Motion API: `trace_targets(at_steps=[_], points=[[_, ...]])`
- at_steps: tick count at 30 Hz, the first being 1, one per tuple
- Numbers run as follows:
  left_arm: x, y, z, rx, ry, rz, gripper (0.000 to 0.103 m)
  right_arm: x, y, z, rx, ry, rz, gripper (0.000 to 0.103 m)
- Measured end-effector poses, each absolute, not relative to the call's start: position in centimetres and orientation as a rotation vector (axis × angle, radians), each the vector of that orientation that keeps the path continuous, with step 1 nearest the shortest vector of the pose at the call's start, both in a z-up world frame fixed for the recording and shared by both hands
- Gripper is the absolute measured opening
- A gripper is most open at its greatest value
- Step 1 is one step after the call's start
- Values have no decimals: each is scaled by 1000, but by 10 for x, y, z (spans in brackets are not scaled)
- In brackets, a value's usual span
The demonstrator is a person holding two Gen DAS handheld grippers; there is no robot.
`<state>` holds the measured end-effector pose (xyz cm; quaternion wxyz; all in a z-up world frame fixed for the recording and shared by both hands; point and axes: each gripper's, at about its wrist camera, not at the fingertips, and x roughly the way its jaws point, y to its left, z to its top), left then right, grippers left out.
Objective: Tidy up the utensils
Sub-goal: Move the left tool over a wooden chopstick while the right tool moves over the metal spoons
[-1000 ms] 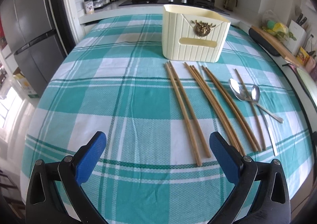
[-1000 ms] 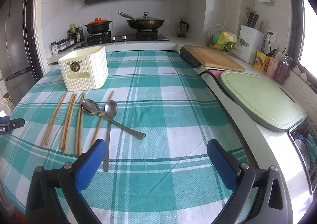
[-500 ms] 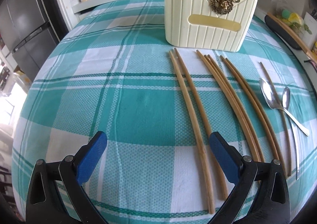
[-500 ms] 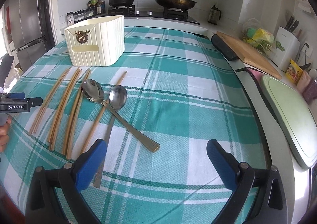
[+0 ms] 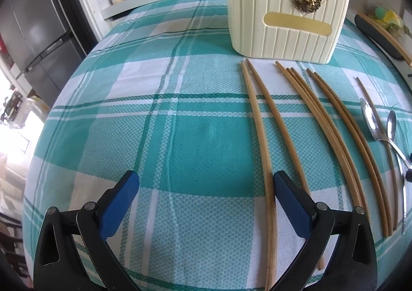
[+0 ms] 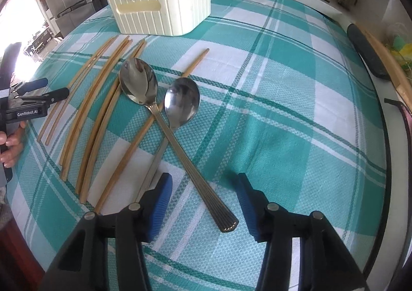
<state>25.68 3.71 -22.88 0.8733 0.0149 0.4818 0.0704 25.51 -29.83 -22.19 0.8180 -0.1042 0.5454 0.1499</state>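
Jaws of right gripper closing astride spoon handle, seemingly untouched.

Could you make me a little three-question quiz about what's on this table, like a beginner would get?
1. True or false: the two spoons lie with their handles crossed.
2. What lies between the fingers of the right gripper? A) a chopstick B) a spoon handle C) nothing
3. Fill in: the chopsticks point toward the cream ____ with a deer badge.

Key
1. True.
2. B: the ribbed handle lies in the gap, with the pads not yet on it; the jaws have just been closing.
3. Holder. The left gripper hangs open by the leftmost pair.
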Motion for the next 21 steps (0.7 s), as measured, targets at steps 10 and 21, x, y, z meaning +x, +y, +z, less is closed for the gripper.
trace_targets(at_steps=[10,21], points=[[255,43,-230,17,1000,145,103,230,-268,-221,69,1321,547,28],[252,52,-230,48,989,157,103,260,-262,-217,-151,1109,205,30]])
